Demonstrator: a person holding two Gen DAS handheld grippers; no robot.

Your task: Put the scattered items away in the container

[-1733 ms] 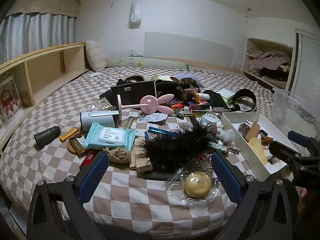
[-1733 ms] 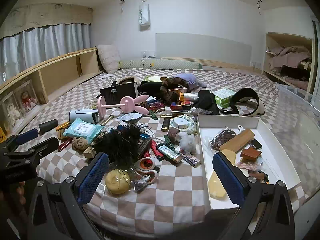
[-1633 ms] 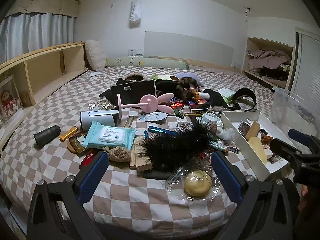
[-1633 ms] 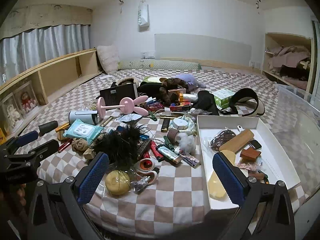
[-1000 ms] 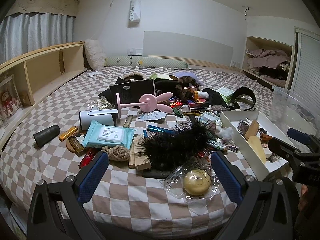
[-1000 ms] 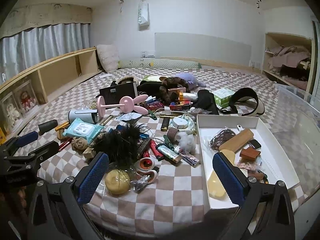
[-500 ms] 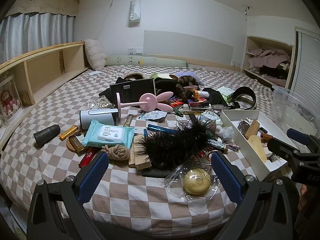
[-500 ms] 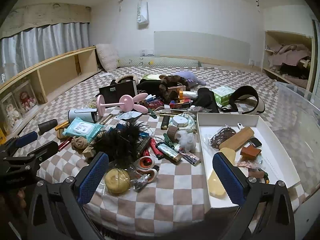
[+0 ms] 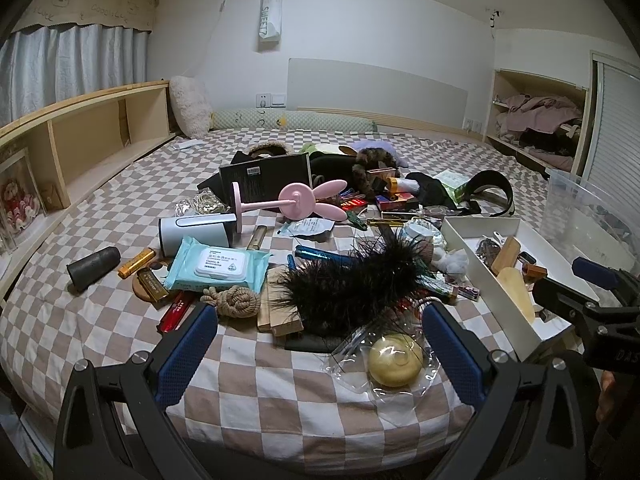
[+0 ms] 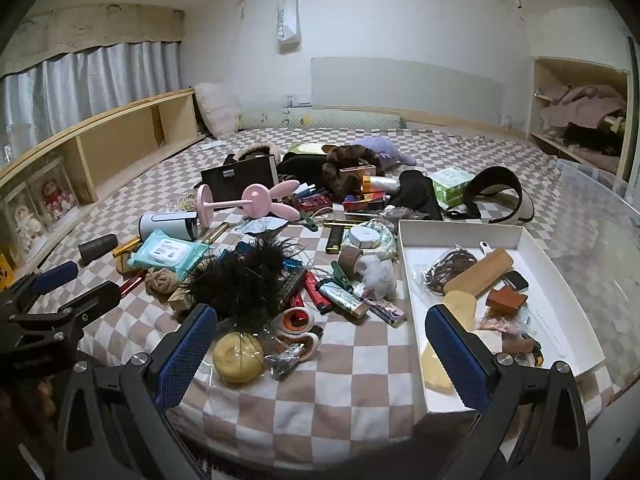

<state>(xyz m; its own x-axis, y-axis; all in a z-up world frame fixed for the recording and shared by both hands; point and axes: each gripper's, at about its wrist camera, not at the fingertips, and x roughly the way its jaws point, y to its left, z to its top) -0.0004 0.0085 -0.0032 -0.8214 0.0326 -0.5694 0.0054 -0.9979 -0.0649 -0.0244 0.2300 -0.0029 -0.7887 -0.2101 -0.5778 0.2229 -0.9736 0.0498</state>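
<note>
Both tongs (image 9: pixel 320 340) (image 10: pixel 320 344) level and agape above the cluttered checkered bed (image 9: pixel 248 384).

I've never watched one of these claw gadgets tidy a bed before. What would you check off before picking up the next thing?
1. Left claw free to grab: ok, open and holding nothing.
2. Right claw free to grab: ok, open and holding nothing.
3. Room in the white tray: ok, bare floor shows along its far and right sides.
4. An easy nearby pick: ok, the yellow ball in clear wrap lies at the bed's near edge.
5. That pick lying free: not ok, strands of the black feather duster lie across it.
6. How heavy or slippery the wrapped ball is: cannot tell.
</note>
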